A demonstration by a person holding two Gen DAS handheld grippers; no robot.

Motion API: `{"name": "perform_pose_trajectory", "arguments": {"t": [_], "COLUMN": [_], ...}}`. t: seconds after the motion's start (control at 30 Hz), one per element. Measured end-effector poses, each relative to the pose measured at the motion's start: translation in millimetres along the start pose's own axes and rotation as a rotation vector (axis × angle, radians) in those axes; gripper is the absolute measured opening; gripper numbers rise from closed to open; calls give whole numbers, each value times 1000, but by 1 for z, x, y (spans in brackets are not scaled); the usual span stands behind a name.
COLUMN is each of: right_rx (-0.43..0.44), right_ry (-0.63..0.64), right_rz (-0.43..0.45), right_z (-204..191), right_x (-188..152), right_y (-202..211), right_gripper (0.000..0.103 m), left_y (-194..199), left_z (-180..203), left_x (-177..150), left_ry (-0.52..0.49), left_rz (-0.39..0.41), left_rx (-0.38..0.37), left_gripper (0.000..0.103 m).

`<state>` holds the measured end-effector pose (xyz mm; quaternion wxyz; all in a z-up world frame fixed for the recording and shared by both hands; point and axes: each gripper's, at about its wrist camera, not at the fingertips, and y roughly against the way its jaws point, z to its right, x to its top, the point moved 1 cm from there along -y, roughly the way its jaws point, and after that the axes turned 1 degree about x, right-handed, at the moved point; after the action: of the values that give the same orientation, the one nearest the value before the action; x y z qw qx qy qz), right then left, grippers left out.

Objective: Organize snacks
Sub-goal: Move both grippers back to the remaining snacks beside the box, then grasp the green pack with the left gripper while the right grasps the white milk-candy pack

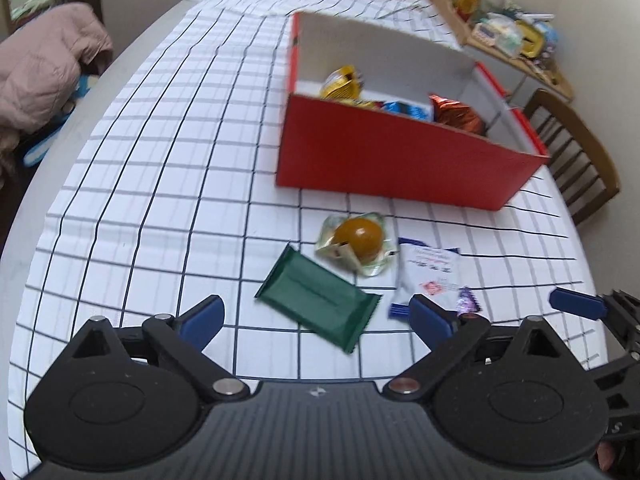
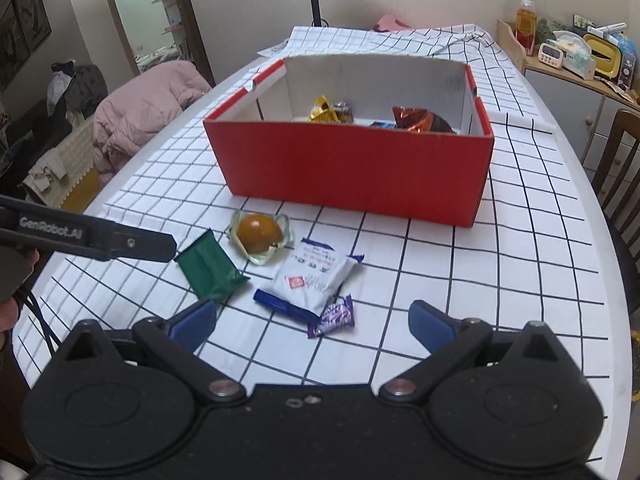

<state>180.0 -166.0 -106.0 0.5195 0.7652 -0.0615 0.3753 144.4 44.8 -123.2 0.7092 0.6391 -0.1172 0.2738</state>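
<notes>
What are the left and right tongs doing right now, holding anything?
Left tongs: open, holding nothing, above the green packet.
Right tongs: open, holding nothing, above the purple candy.

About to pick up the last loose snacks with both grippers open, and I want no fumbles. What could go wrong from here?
1. The white packet lies over the small purple candy and close beside the egg pack; closing on one may drag its neighbours.
2. The left gripper and right gripper crowd the same cluster, so they could collide.
3. The green packet lies flat; the pads may slip off or pinch the tablecloth.
</notes>
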Motion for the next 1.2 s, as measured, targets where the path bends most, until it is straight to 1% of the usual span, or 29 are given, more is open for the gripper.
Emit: {"name": "perform_pose_trajectory", "arguments": {"t": [0.2,0.33,0.53,0.7,0.77,0.97,1.0,1.07,1.13,1.2], "right_rx": [-11,-13,-16,-45,-58,-86,-94,-112,-129,-134], "right_ry": [-6,-17,-10,-4,-15,-55,-58,-60,-62,-66], "right_rz": [-18,-36,-71,-106,-123,-156,-159,-169,-175,-160], "right_z": [1,0,-5,-7,-6,-7,-8,-10,-12,-13], "right_x": [7,14,23,29,30,30,30,30,29,28], "right_y": [-18,-35,-60,-78,-84,-96,-98,-102,-105,-103], "right_gripper": [102,101,101,99,96,91,90,88,85,81], "left_y": [-27,-43,-63,-75,-77,-78,-78,-78,-79,-80], "left_z": [-4,-7,-13,-18,-20,-24,-25,-23,-20,-15], "left_x": [9,18,28,29,28,29,30,30,29,28], "left_ry": [73,134,211,276,305,365,372,369,347,311], "left_rz": [-53,-104,-182,-231,-244,-245,-247,-247,-247,-249], "left_rx": [63,99,129,149,153,163,164,181,198,214], "left_gripper": [99,99,99,98,98,97,97,93,92,92]}}
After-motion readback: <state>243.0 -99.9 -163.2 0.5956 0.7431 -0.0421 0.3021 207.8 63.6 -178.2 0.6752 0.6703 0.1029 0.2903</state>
